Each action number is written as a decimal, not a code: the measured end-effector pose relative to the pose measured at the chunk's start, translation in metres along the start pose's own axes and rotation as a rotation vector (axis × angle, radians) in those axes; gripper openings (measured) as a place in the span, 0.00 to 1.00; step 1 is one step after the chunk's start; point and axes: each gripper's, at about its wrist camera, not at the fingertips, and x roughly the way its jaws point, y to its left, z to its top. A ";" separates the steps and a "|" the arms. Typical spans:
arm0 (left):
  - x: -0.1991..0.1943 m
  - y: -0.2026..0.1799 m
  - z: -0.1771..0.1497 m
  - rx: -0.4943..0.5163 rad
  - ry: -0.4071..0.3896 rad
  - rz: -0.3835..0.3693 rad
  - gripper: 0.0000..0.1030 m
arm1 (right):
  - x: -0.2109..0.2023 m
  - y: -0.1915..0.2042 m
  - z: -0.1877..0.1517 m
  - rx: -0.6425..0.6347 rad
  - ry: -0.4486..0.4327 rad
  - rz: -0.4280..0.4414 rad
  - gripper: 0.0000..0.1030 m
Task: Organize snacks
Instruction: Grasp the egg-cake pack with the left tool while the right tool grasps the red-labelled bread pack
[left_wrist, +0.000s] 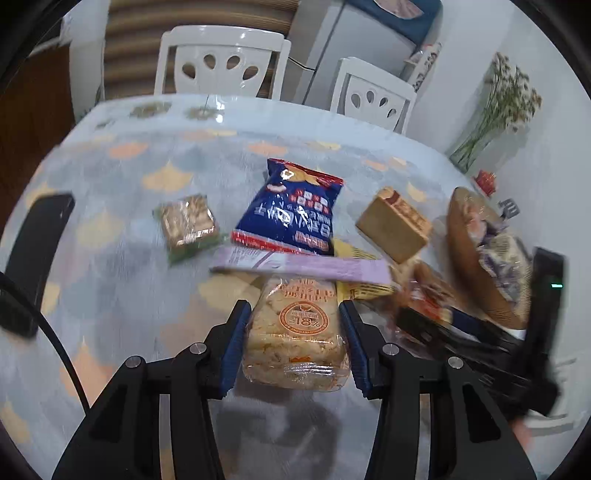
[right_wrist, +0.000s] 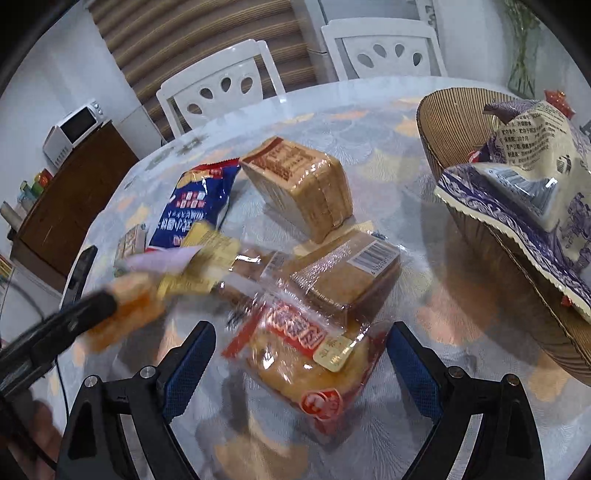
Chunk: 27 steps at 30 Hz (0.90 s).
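My left gripper (left_wrist: 293, 310) is shut on a clear pack of pale rice cakes with orange print (left_wrist: 295, 332), held above the table. Beyond it lie a purple strip pack (left_wrist: 306, 264), a blue chip bag (left_wrist: 291, 210), a small green-edged square pack (left_wrist: 188, 225) and a brown cake pack (left_wrist: 395, 229). My right gripper (right_wrist: 301, 336) stands open around a red-printed bread pack (right_wrist: 314, 362), its pads apart from the wrapper. A second brown pack with a barcode (right_wrist: 351, 273) lies just behind. The woven basket (right_wrist: 443, 122) at right holds a purple-and-white bag (right_wrist: 535, 177).
A dark phone (left_wrist: 37, 251) lies at the table's left edge. Two white chairs (left_wrist: 221, 59) stand at the far side. A vase of dried flowers (left_wrist: 491, 110) is at the far right corner. A wooden cabinet with a microwave (right_wrist: 74, 129) stands off to the left.
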 end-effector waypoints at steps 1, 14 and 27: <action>-0.006 0.002 -0.003 -0.011 -0.001 -0.006 0.45 | 0.001 0.000 0.000 -0.010 -0.001 -0.013 0.89; -0.040 0.009 -0.059 -0.030 -0.022 -0.002 0.45 | -0.059 -0.001 -0.054 -0.224 0.066 0.080 0.51; -0.034 -0.009 -0.107 0.053 0.037 0.049 0.57 | -0.069 -0.022 -0.091 -0.231 0.098 0.116 0.63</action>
